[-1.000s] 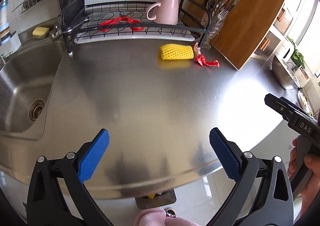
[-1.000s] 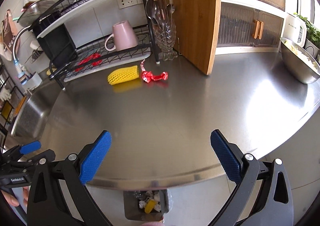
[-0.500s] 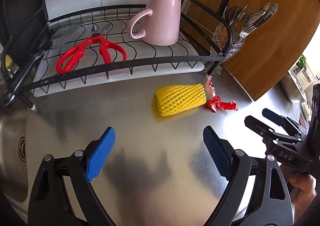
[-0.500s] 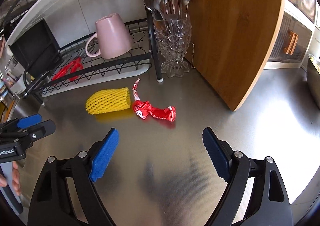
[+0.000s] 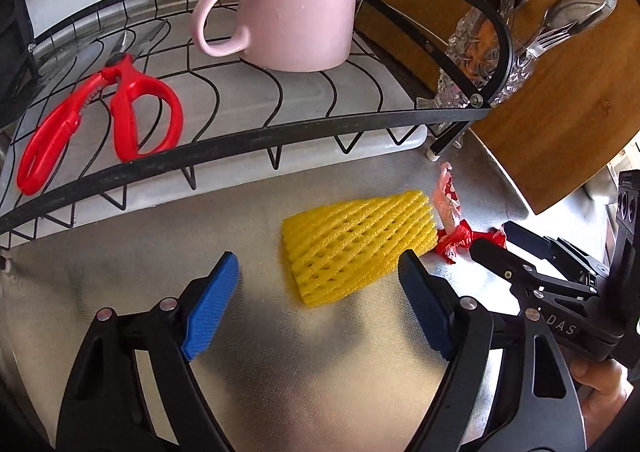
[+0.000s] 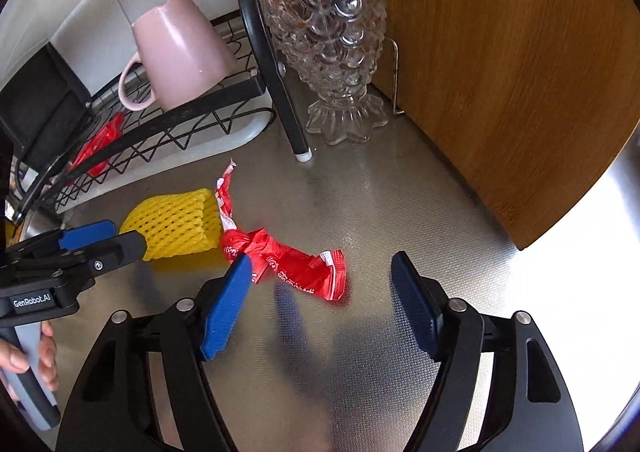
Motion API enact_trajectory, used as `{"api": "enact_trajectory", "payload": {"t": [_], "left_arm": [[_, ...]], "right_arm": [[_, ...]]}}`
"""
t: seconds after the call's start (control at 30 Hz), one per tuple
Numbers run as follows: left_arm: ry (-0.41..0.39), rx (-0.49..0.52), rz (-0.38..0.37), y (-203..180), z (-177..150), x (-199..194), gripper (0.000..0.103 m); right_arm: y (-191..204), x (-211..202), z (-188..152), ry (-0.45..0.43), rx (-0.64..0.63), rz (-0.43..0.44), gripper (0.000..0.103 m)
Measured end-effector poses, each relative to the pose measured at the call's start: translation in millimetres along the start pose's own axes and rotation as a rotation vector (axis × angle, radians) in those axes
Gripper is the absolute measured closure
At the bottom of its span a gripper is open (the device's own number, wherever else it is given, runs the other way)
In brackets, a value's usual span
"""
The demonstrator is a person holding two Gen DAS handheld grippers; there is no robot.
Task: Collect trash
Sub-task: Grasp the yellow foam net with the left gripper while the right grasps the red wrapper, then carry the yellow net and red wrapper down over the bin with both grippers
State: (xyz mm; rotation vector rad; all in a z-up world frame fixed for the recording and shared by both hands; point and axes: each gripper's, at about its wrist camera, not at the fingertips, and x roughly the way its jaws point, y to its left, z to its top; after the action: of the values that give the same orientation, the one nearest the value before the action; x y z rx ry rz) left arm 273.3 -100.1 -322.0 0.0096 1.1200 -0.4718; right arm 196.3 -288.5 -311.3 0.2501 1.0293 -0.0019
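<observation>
A yellow foam net sleeve (image 5: 358, 246) lies on the steel counter just in front of the dish rack. Beside it on the right lies a crumpled red wrapper (image 6: 294, 260). My left gripper (image 5: 320, 300) hovers right above the near end of the sleeve, jaws closing, pads clear of the foam. My right gripper (image 6: 320, 300) hangs over the wrapper, jaws closing; the left pad overlaps the wrapper's near end in the picture, and I cannot tell whether it touches. Each gripper also shows in the other's view: right gripper (image 5: 496, 242), left gripper (image 6: 108, 238).
A black wire dish rack (image 5: 256, 139) holds an upturned pink mug (image 5: 296, 7) and red scissors (image 5: 120, 115). A glass cutlery holder (image 6: 332, 47) and a leaning wooden board (image 6: 512, 75) stand close behind the wrapper. A person's hands grip both handles.
Both grippers have come forward and down from the counter's front edge to the trash by the rack. Their jaws have narrowed. The sleeve and wrapper have not moved.
</observation>
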Motion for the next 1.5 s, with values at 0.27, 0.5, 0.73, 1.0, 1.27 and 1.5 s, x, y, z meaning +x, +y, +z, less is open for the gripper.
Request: {"api": "enact_trajectory", "payload": {"t": [0.27,0.5,0.73,1.0,1.27,1.5], "left_arm": [[0.008,0.065,-0.036,-13.7,5.4,12.7,0.059],[0.015,0.094,-0.042,-26.7,-1.5,11.4,0.085],[-0.004,0.1,-0.027,-32.7,-17.1,-10.8,0.09],[-0.045,0.09,0.019,-43.8,-62.1,-61.0,0.09],[-0.08,0.032,0.044,-51.3,-145.1,-127.2,0.09],[-0.087,-0.027,0.033,-59.4,-233.1,-170.1,0.09]], "right_arm": [[-0.6,2.9,1.7,0.012,-0.026,0.038,0.07],[5.6,4.0,-1.0,0.034,-0.06,0.067,0.093],[18.0,-7.3,-9.3,0.026,-0.076,0.083,0.094],[31.1,-43.9,-29.6,-0.004,-0.098,0.103,0.094],[31.8,-116.8,-86.5,-0.033,-0.159,0.083,0.094],[37.7,-170.5,-150.4,-0.034,-0.186,0.119,0.094]]}}
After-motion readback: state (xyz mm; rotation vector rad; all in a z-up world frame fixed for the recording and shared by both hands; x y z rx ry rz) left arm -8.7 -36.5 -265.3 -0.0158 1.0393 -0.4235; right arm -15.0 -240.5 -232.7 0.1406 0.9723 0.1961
